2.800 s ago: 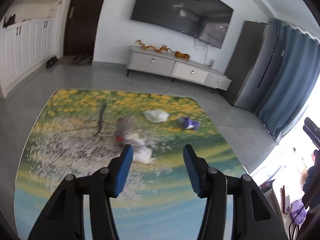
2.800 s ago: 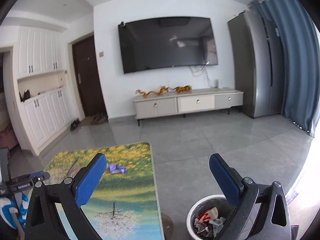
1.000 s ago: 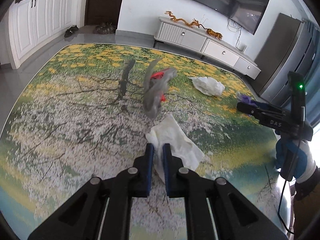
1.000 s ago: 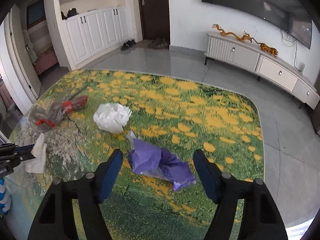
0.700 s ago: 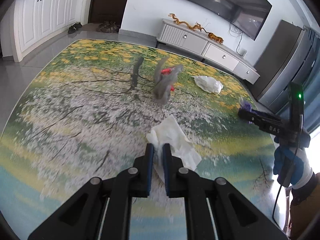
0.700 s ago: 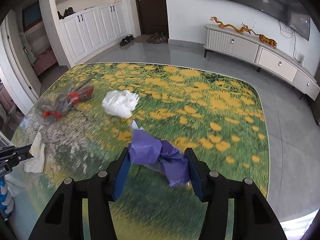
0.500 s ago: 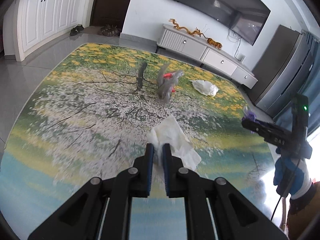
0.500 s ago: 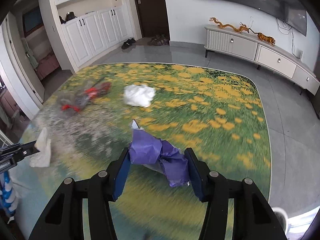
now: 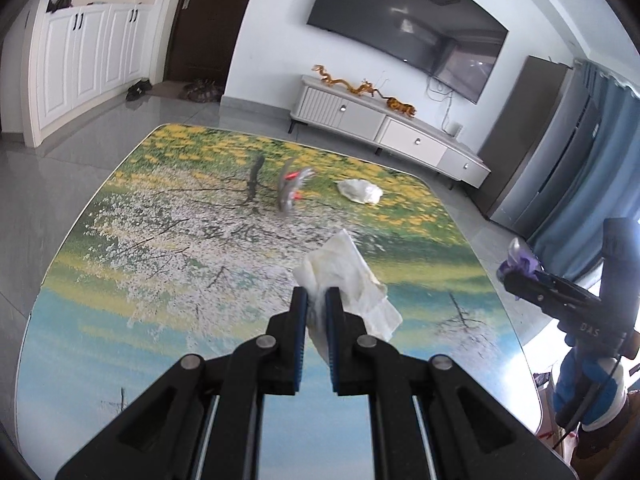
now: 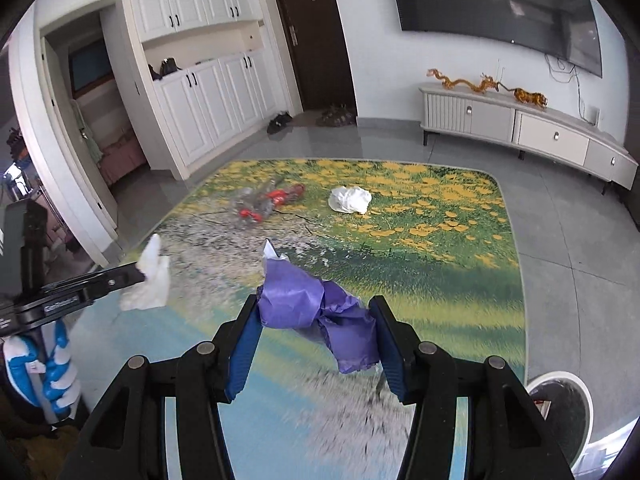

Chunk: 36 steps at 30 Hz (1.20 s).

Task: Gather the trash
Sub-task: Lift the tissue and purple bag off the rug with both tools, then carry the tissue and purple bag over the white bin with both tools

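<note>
My left gripper (image 9: 316,300) is shut on a crumpled white tissue (image 9: 346,276) and holds it above the landscape-printed table (image 9: 160,264); the same tissue (image 10: 149,278) shows at the left of the right wrist view. My right gripper (image 10: 316,320) is shut on a crumpled purple wrapper (image 10: 316,308), lifted off the table; from the left wrist view that wrapper (image 9: 520,262) peeks out at the far right. Still lying on the table are a clear plastic wrapper with red print (image 10: 266,202) and a white crumpled wad (image 10: 350,199).
A round white-rimmed trash bin (image 10: 560,404) stands on the floor past the table's right front corner. A TV console (image 9: 384,126) lines the far wall, with white cabinets (image 10: 200,96) and a dark door on the left. A person's gloved hand (image 9: 584,384) holds the right gripper.
Both grippers rose and drew back from the table with their trash. The right jaws closed onto the purple wrapper and lifted it; the bin came into view at lower right.
</note>
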{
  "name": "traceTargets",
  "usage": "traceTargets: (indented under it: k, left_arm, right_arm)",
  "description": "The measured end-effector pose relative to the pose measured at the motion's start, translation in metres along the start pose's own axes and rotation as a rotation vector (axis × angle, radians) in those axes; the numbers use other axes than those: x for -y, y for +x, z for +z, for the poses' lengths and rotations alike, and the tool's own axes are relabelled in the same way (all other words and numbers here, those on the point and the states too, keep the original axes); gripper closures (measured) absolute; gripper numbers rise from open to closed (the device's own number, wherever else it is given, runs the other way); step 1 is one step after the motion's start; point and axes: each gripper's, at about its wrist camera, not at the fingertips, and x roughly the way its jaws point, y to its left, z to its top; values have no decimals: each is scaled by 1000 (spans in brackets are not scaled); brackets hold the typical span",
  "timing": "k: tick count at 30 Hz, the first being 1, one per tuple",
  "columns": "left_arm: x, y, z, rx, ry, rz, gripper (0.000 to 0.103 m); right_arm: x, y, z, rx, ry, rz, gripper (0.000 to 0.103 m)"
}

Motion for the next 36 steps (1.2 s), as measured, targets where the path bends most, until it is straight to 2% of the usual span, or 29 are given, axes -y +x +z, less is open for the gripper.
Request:
traceTargets:
  k: [10, 16, 26, 32, 36]
  left_arm:
    - [39, -12, -7, -3, 75, -19, 94]
    - [85, 2, -1, -47, 157, -61, 94]
    - [225, 76, 0, -181, 383, -220, 94]
    - [310, 133, -5, -252, 475, -282, 94]
    - [353, 169, -11, -290, 503, -303, 94]
  right_arm:
    - [19, -54, -32, 78, 58, -40, 52]
    - [67, -86, -59, 125, 169, -88, 52]
    - [181, -129, -113, 126, 428, -286, 52]
    - [241, -130, -131, 89, 529, -367, 52]
    - [266, -124, -139, 54, 557, -408, 51]
